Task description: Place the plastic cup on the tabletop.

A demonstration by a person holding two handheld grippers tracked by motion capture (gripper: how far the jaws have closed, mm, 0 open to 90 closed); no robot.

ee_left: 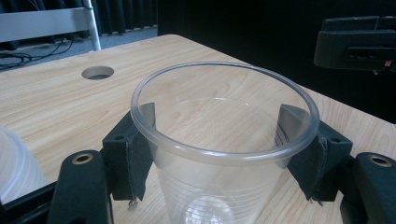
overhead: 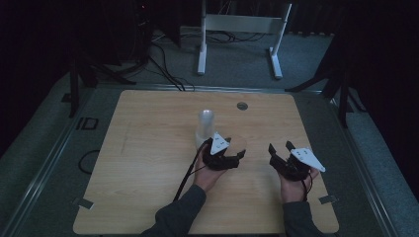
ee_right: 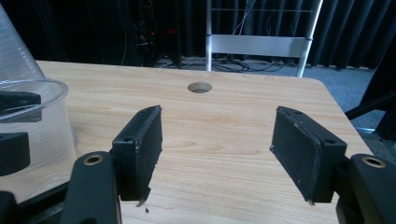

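Note:
A clear plastic cup (ee_left: pixel 224 186) stands upright on the wooden table (overhead: pixel 148 148), held between the pads of my left gripper (ee_left: pixel 219 149), which press on its two sides just under the rim. In the high view the left gripper (overhead: pixel 236 149) is near the table's middle with the cup (overhead: pixel 239 143) in it. Just behind and to its left stands a stack of clear cups (overhead: pixel 205 126), upside down. My right gripper (overhead: pixel 279 148) rests to the right, open. Its pads (ee_right: pixel 144 140) stand wide apart over bare wood. The held cup (ee_right: pixel 37 126) is at the left edge of the right gripper view.
A round hole (overhead: pixel 242 105) is cut in the table near its far edge. Beyond the table stands a white metal frame (overhead: pixel 237 24), with cables on the floor. Dark stands flank the table on both sides.

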